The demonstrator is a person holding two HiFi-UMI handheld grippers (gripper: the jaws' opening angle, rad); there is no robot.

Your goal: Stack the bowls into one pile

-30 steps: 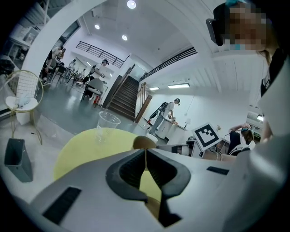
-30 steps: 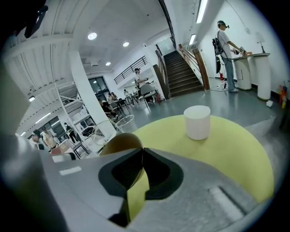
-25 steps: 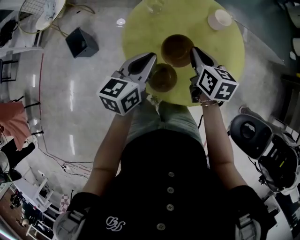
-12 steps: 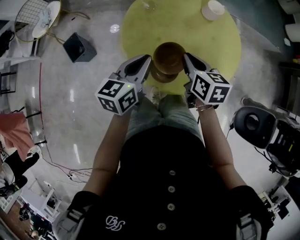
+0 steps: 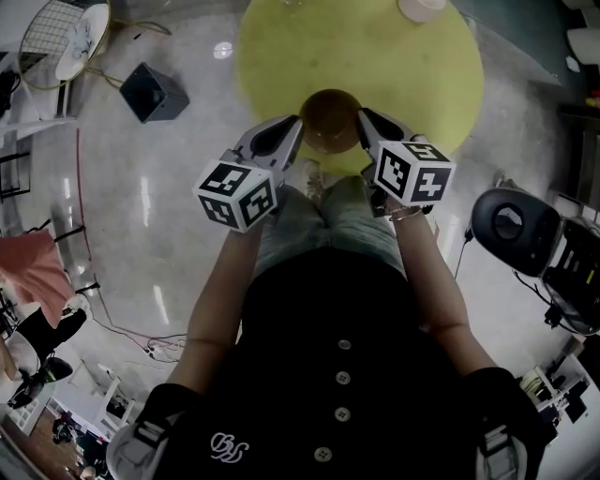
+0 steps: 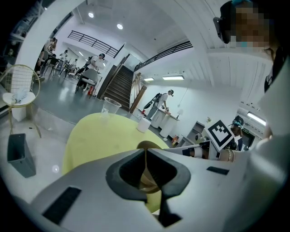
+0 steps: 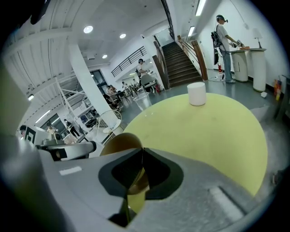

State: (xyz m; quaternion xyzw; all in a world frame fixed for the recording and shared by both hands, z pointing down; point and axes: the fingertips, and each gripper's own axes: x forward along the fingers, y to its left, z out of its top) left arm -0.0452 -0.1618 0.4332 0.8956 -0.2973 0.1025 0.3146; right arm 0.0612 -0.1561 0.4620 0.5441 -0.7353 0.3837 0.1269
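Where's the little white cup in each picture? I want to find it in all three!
Head view: the white cup is at the top edge, right of the middle, partly cut off.
Left gripper view: it is near the middle, at the table's far edge.
Right gripper view: it is above and right of the middle, on the table's far side.
Shared landmark: the round yellow table that it stands on.

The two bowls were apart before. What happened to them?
The right gripper carried the far bowl toward the person and onto the near bowl in the left gripper, so they now look like one pile. Both grippers stay shut on the rims, and nothing was let go. The white cup stayed on the yellow table.
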